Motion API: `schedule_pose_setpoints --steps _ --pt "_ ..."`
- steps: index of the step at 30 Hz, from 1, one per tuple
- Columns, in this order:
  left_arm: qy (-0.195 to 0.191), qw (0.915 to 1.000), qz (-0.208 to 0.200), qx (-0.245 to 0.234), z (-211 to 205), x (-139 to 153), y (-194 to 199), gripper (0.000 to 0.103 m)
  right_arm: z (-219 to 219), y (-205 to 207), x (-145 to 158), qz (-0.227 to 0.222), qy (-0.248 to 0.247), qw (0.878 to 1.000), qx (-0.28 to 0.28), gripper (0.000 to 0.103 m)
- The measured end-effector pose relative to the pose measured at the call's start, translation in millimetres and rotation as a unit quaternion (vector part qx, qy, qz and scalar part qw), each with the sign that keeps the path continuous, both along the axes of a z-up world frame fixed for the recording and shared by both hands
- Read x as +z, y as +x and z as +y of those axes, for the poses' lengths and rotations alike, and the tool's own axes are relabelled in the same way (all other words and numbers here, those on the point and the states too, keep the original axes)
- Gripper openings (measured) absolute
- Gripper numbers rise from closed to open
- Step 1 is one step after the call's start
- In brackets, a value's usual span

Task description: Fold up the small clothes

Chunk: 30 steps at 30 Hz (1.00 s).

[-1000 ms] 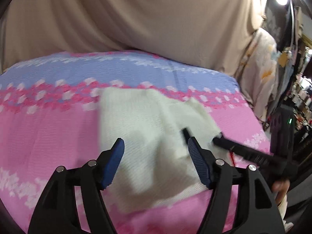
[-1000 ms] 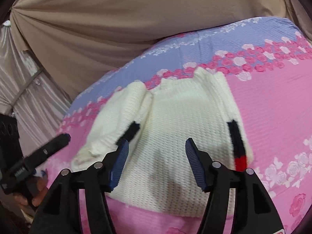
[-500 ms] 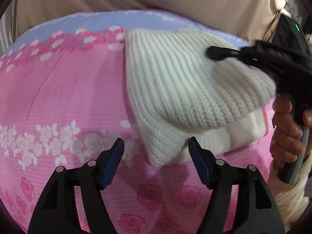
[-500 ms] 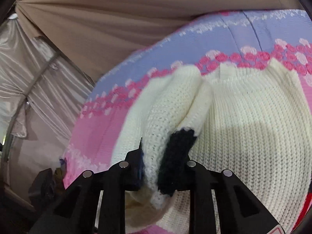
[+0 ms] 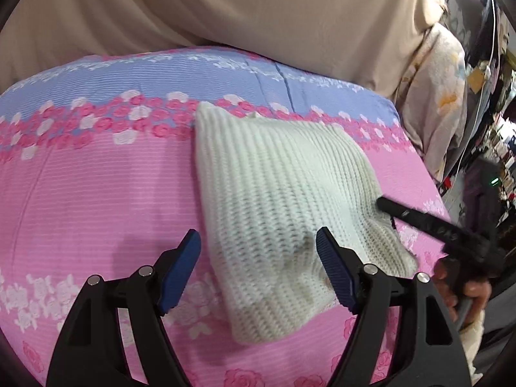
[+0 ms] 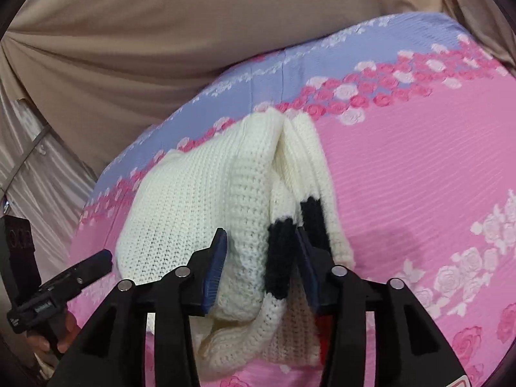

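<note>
Right gripper (image 6: 261, 271) clamps the cream sweater (image 6: 200, 200); left gripper (image 5: 258, 267) spread.

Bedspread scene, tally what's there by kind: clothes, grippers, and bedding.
Clothes: 1, the white knit sweater.
Grippers: 2, the left gripper and the right gripper.
Bedding: 1, the pink floral bedspread.
Total: 4.

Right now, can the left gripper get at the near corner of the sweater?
Probably yes. The left gripper is open with the sweater corner lying between its fingers, nothing over it. The right gripper holds the opposite side, clear of that corner.
</note>
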<state>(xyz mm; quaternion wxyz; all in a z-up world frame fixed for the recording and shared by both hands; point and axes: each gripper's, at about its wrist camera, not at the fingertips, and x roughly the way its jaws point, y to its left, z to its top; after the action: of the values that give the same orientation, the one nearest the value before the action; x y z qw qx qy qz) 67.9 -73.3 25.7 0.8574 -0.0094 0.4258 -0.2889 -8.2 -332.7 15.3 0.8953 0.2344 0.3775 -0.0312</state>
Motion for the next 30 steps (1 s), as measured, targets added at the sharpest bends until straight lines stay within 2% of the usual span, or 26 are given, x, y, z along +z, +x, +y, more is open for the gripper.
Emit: schedule_pose_setpoints --steps 4,6,8,9,13,14,15,16,18,19,26,30 --pt "0.019 0.9997 0.015 0.007 -12 -18 3 0.072 2 7 10 -0.022 -0.018 0.999 0.021 0.057" --pt "0.026 0.9994 0.014 0.016 -12 -23 4 0.073 8 26 -2 -0.002 -0.03 0.999 0.045 0.058" --pt "0.025 0.9993 0.021 0.019 -11 -26 5 0.073 12 49 -21 0.033 -0.05 0.996 0.061 0.031" --pt "0.026 0.9992 0.022 0.022 -11 -27 5 0.073 10 50 -19 0.034 -0.055 0.996 0.064 0.019" --pt "0.033 0.999 0.02 0.023 -13 -27 3 0.073 -1 29 27 -0.065 -0.015 0.995 0.071 0.014" --pt "0.031 0.9991 0.021 0.021 -14 -28 2 0.073 -8 25 32 -0.075 -0.003 0.995 0.065 0.014" --pt "0.031 0.9991 0.024 0.019 -16 -29 1 0.073 -14 27 28 -0.067 -0.001 0.996 0.059 0.014" --pt "0.032 0.9991 0.025 0.015 -18 -30 0 0.073 -18 35 15 -0.039 -0.016 0.998 0.052 0.014" --pt "0.038 0.9988 0.029 0.011 -23 -36 0 0.073 -21 55 -24 0.044 -0.049 0.997 0.043 0.014" --pt "0.037 0.9987 0.035 0.007 -25 -39 0 0.073 -22 55 -31 0.039 -0.043 0.997 0.041 0.014" --pt "0.046 0.9982 0.035 0.014 -29 -43 -1 0.073 0 8 25 -0.014 -0.058 0.998 0.036 0.026" --pt "0.036 0.9984 0.041 0.014 -23 -40 0 0.073 3 -23 13 -0.003 -0.03 0.998 0.051 0.041"
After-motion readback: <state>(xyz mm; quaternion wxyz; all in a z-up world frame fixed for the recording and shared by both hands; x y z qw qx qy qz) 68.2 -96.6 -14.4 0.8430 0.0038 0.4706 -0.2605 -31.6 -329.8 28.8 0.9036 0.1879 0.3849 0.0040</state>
